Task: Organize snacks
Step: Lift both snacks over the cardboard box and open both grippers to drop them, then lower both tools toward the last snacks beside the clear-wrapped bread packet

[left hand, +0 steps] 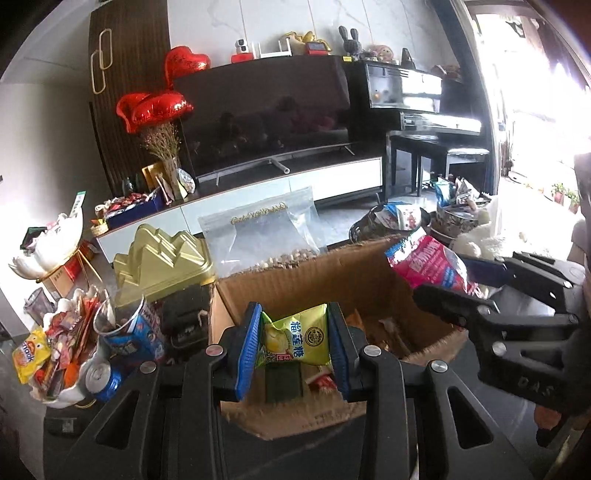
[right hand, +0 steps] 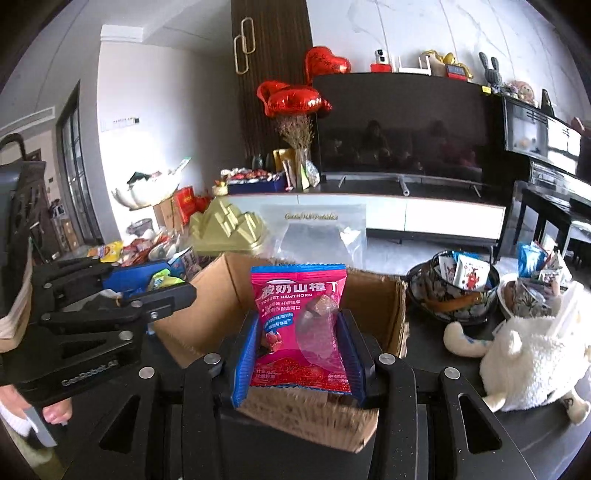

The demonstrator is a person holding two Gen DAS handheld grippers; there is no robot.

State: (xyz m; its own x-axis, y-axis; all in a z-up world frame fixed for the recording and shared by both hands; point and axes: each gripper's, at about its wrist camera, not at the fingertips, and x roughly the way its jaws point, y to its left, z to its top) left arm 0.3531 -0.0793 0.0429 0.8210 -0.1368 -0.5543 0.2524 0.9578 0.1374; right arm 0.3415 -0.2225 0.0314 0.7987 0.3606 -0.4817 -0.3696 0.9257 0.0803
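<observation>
Fingers [left hand: 246,345] pinch green packet [left hand: 295,341]; dark table [right hand: 443,347]; TV [right hand: 399,129] behind.

We see a pale marble wall [right hand: 406,26] at the far side, a dark television [left hand: 266,110] on a low white cabinet [left hand: 332,181], red heart balloons [left hand: 155,109] to its left, a black piano [left hand: 417,99] to the right, and bright daylight from the right.

Dark table [right hand: 461,439] under cardboard box [right hand: 376,302], patterned bowl [right hand: 458,306], plush toy [right hand: 532,362].
</observation>
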